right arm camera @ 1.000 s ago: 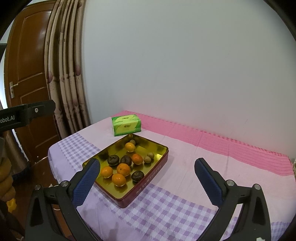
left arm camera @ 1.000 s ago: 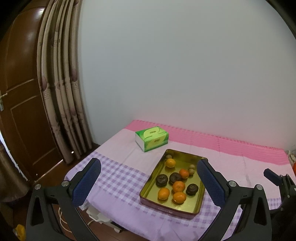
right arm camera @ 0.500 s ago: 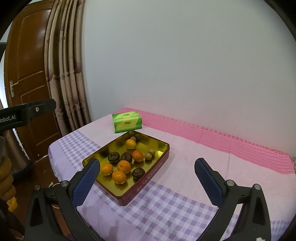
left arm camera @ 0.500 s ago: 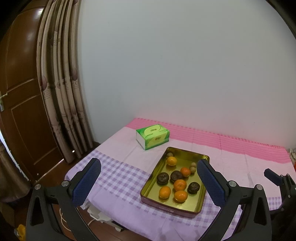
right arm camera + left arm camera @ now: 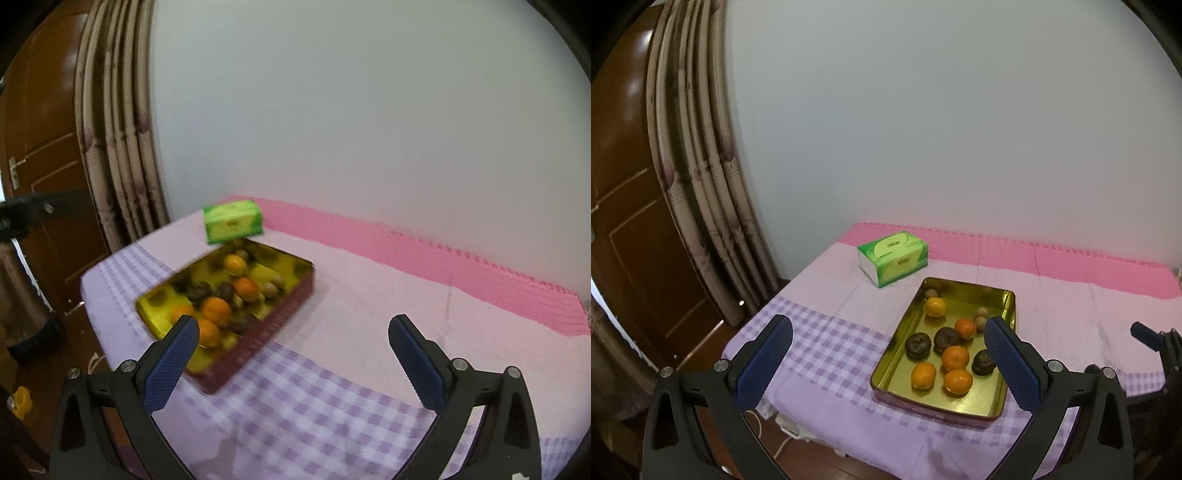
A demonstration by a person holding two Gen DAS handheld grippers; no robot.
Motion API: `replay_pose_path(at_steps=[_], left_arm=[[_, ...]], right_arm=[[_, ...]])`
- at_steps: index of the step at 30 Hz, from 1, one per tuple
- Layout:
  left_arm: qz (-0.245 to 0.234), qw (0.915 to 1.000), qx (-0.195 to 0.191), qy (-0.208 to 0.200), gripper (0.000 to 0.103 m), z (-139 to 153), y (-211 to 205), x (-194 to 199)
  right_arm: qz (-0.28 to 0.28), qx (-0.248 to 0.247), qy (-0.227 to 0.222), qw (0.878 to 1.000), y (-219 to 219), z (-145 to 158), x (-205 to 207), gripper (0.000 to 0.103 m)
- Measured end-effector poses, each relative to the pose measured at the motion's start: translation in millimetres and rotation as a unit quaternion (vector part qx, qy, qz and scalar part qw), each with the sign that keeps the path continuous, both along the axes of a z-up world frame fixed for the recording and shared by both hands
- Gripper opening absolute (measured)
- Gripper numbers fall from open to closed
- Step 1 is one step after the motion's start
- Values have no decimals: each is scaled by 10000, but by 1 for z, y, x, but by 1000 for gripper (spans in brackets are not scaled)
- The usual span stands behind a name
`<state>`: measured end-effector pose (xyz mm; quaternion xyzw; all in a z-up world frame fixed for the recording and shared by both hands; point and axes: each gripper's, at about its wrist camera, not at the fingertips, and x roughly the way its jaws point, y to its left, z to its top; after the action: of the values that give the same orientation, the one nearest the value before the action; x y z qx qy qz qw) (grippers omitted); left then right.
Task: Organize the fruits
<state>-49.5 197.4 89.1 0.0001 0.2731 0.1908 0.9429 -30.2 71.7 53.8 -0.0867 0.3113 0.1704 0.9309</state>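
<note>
A: Fruit location?
B: All in the rectangular gold-lined metal tin with dark red outer walls (image 5: 964, 286), sitting on the pink and purple-checked tablecloth (image 5: 827, 347). Five orange mandarins (image 5: 955, 357), three dark brown wrinkled round fruits (image 5: 918, 345), a few small tan round fruits (image 5: 981, 312) (exact count hard to tell).
A: Layout?
B: Mandarins and dark ones bunch at the near end; one mandarin and the tan ones sit farther back. Far end of the tin is mostly bare.
A: Left gripper?
B: Left gripper (image 5: 886, 356) spread wide, nothing between its blue-padded fingers (image 5: 764, 363), hovering off the near edge of the cloth. Its right pad overlaps the tin's right rim in view.
A: Right gripper?
B: Right gripper (image 5: 293, 356) also gaping, empty, above the checked cloth to the right of the tin (this view is blurred).
A: Anything else?
B: Green tissue box (image 5: 893, 263) just beyond the tin's far left corner, not touching. Beige patterned curtain (image 5: 698, 177) and brown wooden door (image 5: 620, 206) at left, plain white wall (image 5: 942, 122) behind.
</note>
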Motion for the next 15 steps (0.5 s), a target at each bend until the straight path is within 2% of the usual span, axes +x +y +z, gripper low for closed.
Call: replay_pose_path(at_steps=[5,8,15], left_arm=[[-59,9998,202,-22,103,3,-11,16],[-99,9997,230,71,103,4,-16,27],[-94,9991,200,367,103,-1,-27,53]], right_arm=[[-616,-302,544,9962,-71,-40,42,102],[-1164,-581,881,9876,-128,-64,70,102],[-1897,-678,1445,9688,-224,-94,107,102]])
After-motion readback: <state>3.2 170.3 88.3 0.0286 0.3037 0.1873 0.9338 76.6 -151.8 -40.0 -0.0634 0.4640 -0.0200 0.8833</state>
